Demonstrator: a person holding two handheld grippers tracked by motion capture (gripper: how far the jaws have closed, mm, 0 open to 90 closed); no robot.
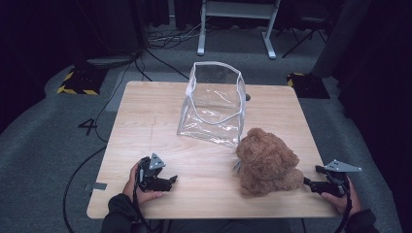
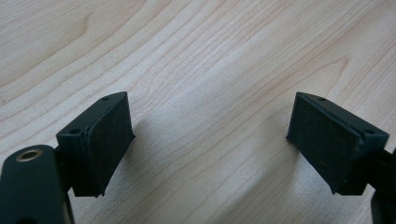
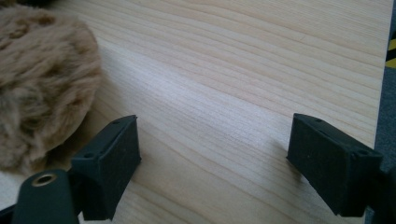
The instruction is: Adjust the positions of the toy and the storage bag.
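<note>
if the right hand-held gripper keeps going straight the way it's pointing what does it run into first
Probably the brown teddy bear. In the high view the right hand-held gripper points left, its open jaws close beside the bear's base. In its own view, bare table lies between the jaws and the bear sits just left, so it may only graze it.

Both grippers, left gripper [image 1: 170,180] and right gripper [image 1: 307,183], are black with square, flat-padded jaws, small screw holes, a grey three-cornered plate on top and trailing black cables; the sleeves [image 1: 116,213] are dark
</note>
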